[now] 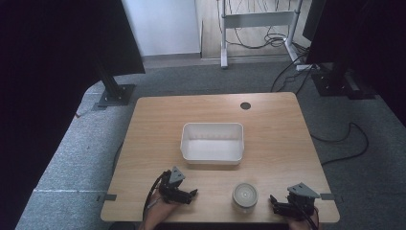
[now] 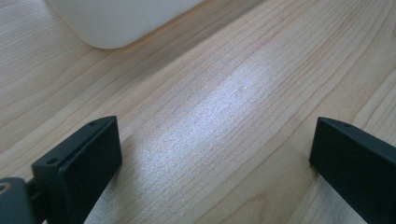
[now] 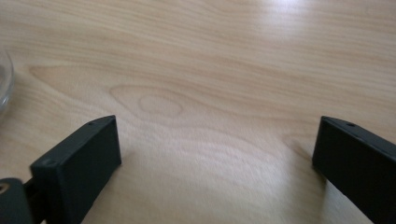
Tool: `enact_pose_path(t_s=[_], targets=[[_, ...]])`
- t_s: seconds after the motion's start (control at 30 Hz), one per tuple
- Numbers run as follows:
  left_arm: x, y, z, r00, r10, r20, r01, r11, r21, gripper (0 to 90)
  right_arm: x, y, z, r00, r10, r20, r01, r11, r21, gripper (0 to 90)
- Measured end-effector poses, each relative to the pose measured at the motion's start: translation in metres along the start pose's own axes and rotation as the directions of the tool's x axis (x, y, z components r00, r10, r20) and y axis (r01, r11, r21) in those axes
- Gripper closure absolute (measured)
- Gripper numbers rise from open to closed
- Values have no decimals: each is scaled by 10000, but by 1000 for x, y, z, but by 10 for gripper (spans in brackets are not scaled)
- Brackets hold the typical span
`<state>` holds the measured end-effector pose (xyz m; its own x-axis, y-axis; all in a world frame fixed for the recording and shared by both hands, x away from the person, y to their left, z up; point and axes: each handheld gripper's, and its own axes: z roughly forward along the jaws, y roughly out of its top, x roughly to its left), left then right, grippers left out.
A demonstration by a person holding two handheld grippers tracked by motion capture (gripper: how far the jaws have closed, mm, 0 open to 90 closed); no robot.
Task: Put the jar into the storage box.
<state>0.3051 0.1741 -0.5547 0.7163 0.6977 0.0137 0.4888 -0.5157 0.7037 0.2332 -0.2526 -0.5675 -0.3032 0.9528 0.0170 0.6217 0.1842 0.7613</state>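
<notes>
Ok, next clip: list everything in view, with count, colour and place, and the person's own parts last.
Table: one, light wood, centre of the high view.
Bin: one, white, rectangular, empty, mid-table.
Round container: one, clear with whitish top, near edge, between the grippers.
Grommet: one, dark, far edge of the table.
Metal frame: one, pale grey, on the floor beyond the table.
Cables: several, black, on the grey carpet at right.
Left gripper: one, black, jaws open, near edge left.
Right gripper: one, black, jaws open, near edge right.
</notes>
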Motion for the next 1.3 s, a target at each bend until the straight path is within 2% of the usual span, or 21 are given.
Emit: enact_pose_path(t_s=[0.47,0.97,1.1,1.3], targets=[[1,1,1,9997,196,176,-197,9998,60,0,0,-1,1,10000,4,-33,-4,9998,-184,0],[0,0,-1,9998,171,48,-171,9998,-62,32,0,-1,2,10000,32,-26,-32,9997,-231,0],[-3,0,-2,9996,271,-78,-272,9994,-192,44,0,-2,2,10000,33,-40,-34,9997,-255,0],[-10,4,-5,9986,524,70,-522,9983,-268,45,0,-2,2,10000,33,-40,-34,9996,-264,0]])
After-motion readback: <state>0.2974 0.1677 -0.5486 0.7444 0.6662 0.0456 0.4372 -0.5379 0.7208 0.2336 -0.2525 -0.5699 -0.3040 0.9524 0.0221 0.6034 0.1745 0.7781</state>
